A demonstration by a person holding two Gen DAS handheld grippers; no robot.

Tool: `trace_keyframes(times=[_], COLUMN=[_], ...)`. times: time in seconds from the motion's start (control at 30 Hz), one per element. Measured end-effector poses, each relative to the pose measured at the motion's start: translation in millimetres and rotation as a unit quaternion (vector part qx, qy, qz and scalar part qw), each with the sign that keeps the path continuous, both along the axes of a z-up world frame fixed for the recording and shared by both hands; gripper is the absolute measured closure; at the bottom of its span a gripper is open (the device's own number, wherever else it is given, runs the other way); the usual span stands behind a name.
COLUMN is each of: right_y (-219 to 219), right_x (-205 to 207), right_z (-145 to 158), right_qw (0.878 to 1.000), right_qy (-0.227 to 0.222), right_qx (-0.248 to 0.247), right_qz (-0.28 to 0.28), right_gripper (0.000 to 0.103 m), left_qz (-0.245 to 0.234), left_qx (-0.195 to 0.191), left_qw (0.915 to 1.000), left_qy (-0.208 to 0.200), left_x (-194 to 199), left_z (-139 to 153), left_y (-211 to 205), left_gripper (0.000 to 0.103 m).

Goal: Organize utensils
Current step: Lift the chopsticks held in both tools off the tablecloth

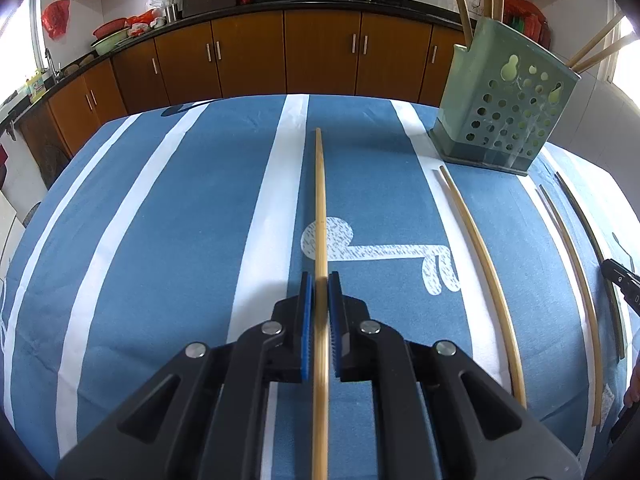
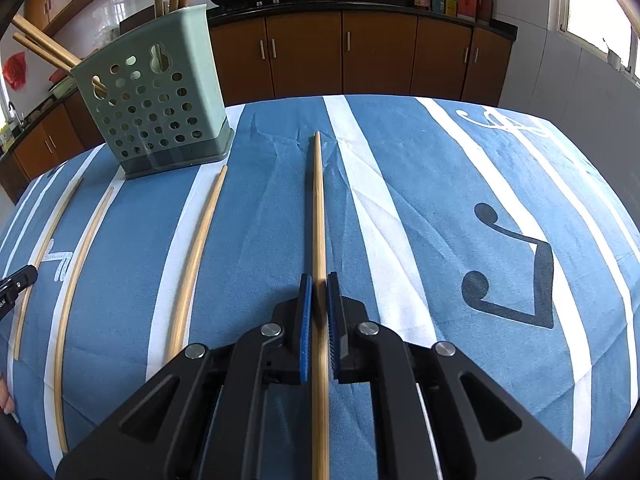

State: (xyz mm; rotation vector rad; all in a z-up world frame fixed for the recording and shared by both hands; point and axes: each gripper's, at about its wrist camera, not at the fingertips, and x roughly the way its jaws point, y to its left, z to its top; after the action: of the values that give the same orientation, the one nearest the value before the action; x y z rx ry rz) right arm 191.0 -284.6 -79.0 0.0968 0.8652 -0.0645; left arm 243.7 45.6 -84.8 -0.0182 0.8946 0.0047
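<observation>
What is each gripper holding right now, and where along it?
Left gripper: one light bamboo chopstick. Right gripper: another bamboo chopstick. Each is pinched at its near part, the far end pointing forward over the blue striped tablecloth.

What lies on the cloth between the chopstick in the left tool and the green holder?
In the left wrist view, only bare striped cloth lies between the held chopstick and the green holder. The loose chopstick starts nearer the camera, below the holder's base.
</observation>
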Motion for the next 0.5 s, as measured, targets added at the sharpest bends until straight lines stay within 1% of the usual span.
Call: trace_keyframes(times=[0.5], right_y=[0.0], right_x=[-0.5], right_z=[0.3], right_qw=[1.0], right_qy=[0.001], right_qx=[0.001], right_qz=[0.0], right_gripper=[0.094], left_qz=[0.0], left_qx=[-0.004], left_qw=[1.0], left_qy=[0.0], left_x=[-0.1], left_z=[-0.8], left_y=[1.5], left_gripper=[0.092])
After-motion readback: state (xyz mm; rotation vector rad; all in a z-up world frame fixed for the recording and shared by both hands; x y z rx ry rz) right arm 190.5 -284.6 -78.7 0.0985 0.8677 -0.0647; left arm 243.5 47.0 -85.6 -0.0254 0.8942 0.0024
